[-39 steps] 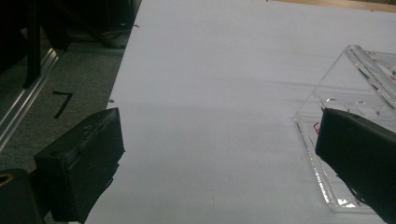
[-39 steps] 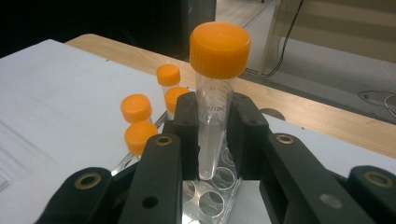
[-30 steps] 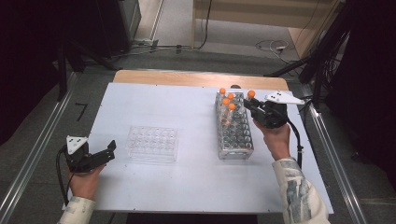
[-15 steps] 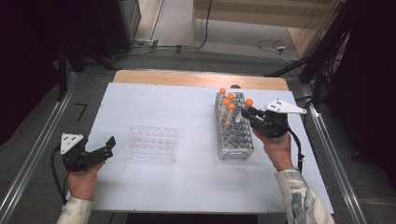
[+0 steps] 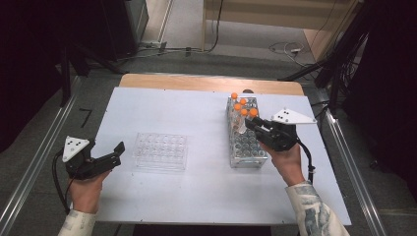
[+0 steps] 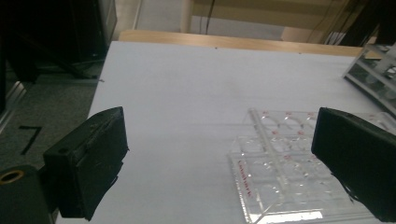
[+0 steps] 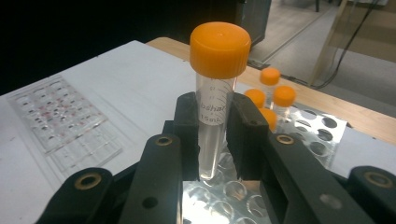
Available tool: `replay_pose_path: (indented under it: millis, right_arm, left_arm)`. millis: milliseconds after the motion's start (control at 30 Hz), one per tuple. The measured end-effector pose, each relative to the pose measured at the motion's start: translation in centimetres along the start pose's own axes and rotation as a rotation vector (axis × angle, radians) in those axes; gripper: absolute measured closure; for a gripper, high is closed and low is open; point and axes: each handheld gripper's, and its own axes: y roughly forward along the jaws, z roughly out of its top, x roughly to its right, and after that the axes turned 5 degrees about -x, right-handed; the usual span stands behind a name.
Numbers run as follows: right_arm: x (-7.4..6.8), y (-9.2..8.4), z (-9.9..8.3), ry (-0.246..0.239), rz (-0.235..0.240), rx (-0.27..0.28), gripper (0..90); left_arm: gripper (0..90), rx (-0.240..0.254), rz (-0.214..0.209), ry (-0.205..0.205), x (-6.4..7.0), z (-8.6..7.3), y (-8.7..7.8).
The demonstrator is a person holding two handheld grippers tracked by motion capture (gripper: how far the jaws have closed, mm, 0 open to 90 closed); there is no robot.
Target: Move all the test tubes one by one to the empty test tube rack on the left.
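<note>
The right gripper [image 7: 212, 135] is clamped on an orange-capped centrifuge tube [image 7: 215, 88], holding it upright just above the metal tube rack [image 5: 246, 142], where four more capped tubes [image 5: 240, 105] stand at the far end. Well to the rack's left, beside the clear well plate [image 5: 161, 151], the left gripper [image 6: 219, 168] has its jaws spread wide with nothing between them.

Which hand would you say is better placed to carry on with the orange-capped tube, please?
Right. The right gripper is already shut on the orange-capped tube, holding it above the rack. The left gripper stands open near the clear well plate, well away from the rack.
</note>
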Motion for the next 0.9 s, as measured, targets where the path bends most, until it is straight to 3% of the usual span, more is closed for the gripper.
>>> replay_pose_path:
  millis: [400,667,900]
  right_arm:
    - [-2.9,1.3,0.5,-0.048,0.083,-0.009,72.5]
    - [-4.4,2.7,0.4,-0.062,0.124,-0.03,72.5]
    - [-5.1,3.6,0.0,-0.062,0.149,-0.044,72.5]
  left_arm:
    - [4.9,-0.007,-0.08,0.053,2.3,1.1,0.0]
    - [4.9,-0.023,-0.151,0.118,5.5,2.5,1.0]
    - [5.3,-0.027,-0.198,0.15,7.6,3.2,1.9]
